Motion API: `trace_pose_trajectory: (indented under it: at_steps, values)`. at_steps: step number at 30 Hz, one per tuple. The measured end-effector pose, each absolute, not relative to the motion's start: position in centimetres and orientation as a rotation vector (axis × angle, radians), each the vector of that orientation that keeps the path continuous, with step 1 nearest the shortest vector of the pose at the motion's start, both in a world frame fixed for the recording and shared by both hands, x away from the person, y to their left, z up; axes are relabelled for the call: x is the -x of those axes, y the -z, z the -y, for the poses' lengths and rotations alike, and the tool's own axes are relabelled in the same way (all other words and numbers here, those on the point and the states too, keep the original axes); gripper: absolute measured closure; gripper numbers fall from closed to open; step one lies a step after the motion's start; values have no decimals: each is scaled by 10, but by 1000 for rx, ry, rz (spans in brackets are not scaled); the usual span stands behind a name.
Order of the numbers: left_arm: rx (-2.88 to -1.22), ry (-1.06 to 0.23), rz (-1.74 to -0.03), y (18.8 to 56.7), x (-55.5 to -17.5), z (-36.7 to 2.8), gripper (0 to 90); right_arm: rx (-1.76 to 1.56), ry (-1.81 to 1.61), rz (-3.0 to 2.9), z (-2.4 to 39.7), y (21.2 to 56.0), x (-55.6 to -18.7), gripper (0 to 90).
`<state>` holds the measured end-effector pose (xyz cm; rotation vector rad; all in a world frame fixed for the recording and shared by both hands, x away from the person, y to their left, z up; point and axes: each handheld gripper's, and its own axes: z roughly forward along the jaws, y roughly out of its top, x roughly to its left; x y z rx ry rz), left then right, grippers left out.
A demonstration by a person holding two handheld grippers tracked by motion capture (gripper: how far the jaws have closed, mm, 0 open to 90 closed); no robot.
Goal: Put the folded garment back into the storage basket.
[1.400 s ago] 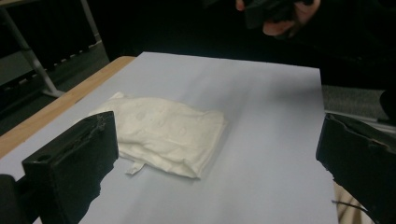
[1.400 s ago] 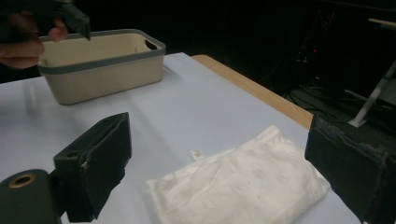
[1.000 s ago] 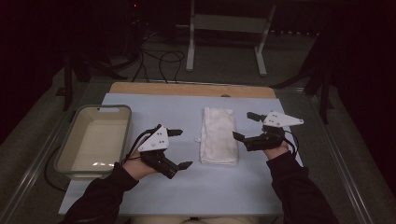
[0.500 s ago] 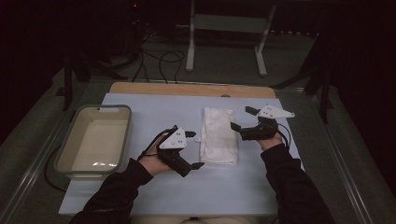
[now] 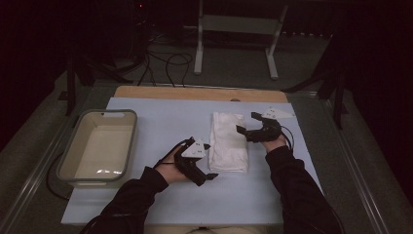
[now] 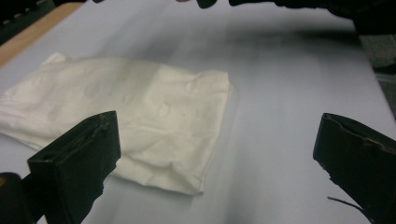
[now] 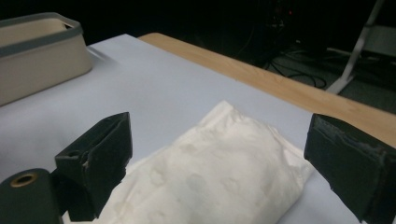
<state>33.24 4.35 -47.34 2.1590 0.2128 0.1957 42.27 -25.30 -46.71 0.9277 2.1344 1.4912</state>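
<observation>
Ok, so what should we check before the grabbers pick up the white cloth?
1. Left gripper open: ok, its fingers stand wide apart.
2. Right gripper open: ok, its fingers are spread too.
3. White cloth lying flat and folded on the blue mat: ok.
4. Nothing sitting on the cloth: ok, its top is bare.
5. Grippers on opposite sides of the cloth: ok, left at its near corner, right at its far edge.
6. Tub empty if the cloth goes there: ok as far as the high view shows, though where the cloth goes is only a guess.
</observation>
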Motion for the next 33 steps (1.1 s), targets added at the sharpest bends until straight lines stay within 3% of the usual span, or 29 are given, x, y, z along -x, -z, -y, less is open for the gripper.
trace_pose_trajectory:
  at_steps: [8, 11, 17, 19, 33]
  values:
    - [-2210, -203, -206, 493, -338, -39, 87, -1007, -1458, -2176, 254, 489, -438, 79]
    - [-2222, -203, -194, 496, -339, -38, 166, -1036, -1458, -2189, 255, 495, -444, 79]
    - [-2267, -213, -214, 504, -342, -37, 213, -1084, -1419, -2213, 256, 504, -454, 79]
    - [-2280, -227, -214, 507, -341, -36, 286, -1117, -1377, -2220, 256, 508, -460, 87]
    - [-2354, -198, -200, 518, -342, -29, 458, -1305, -1272, -2270, 252, 525, -481, 89]
